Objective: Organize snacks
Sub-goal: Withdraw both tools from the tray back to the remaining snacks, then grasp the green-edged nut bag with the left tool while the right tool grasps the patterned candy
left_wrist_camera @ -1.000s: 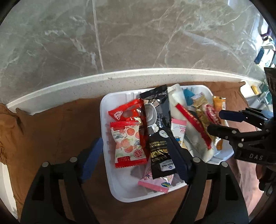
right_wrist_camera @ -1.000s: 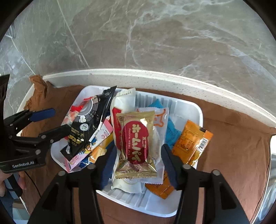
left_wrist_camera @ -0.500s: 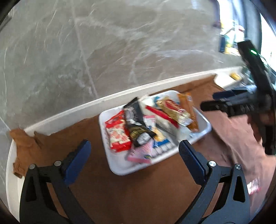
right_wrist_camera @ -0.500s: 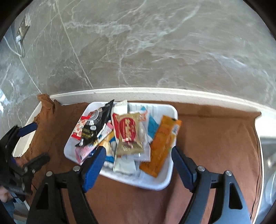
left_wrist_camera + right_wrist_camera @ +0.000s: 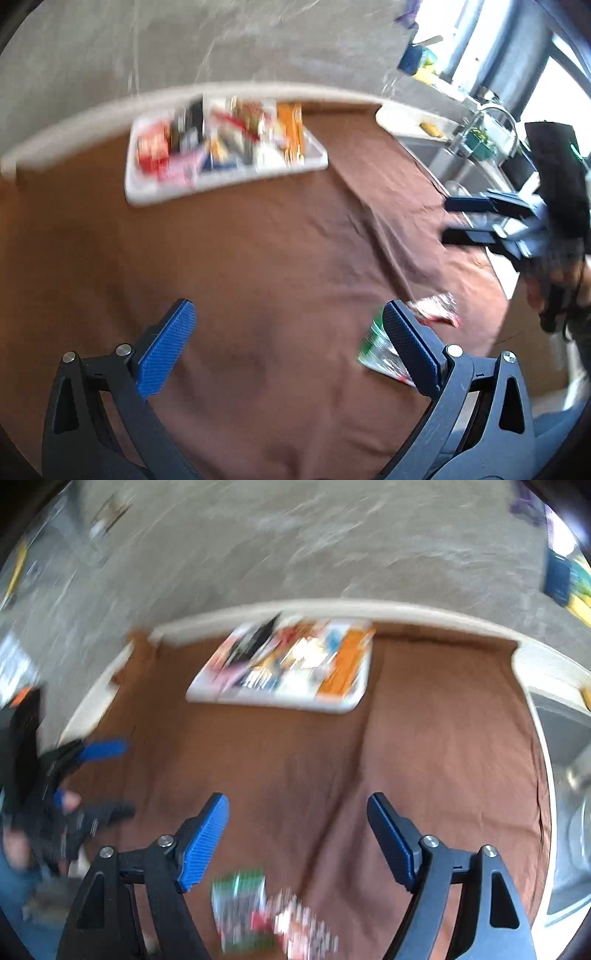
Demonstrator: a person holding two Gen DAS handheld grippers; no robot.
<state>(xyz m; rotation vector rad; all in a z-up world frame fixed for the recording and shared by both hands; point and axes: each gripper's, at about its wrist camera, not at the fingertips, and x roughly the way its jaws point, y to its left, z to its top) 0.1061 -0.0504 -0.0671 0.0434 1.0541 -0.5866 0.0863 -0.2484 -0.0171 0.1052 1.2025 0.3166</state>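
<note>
**Hovering both grippers over the brown cloth**

I am holding the left gripper (image 5: 288, 325) and right gripper (image 5: 297, 816) wide apart, gripping nothing. Two blurred snack packets (image 5: 258, 915) are lying on the cloth (image 5: 258, 240) near me. Farther off, the white tray (image 5: 347, 703) of snacks is sitting by the counter's back edge.

The brown cloth (image 5: 295, 760) lies bare across its wide middle, giving open passage between the white tray (image 5: 280, 699) at the back edge and two loose packets near the front: a green packet (image 5: 240, 904) and a red-and-white packet (image 5: 303, 926), which look to be touching, though blur hides it. The sink (image 5: 565, 738) bounds the right side.
</note>
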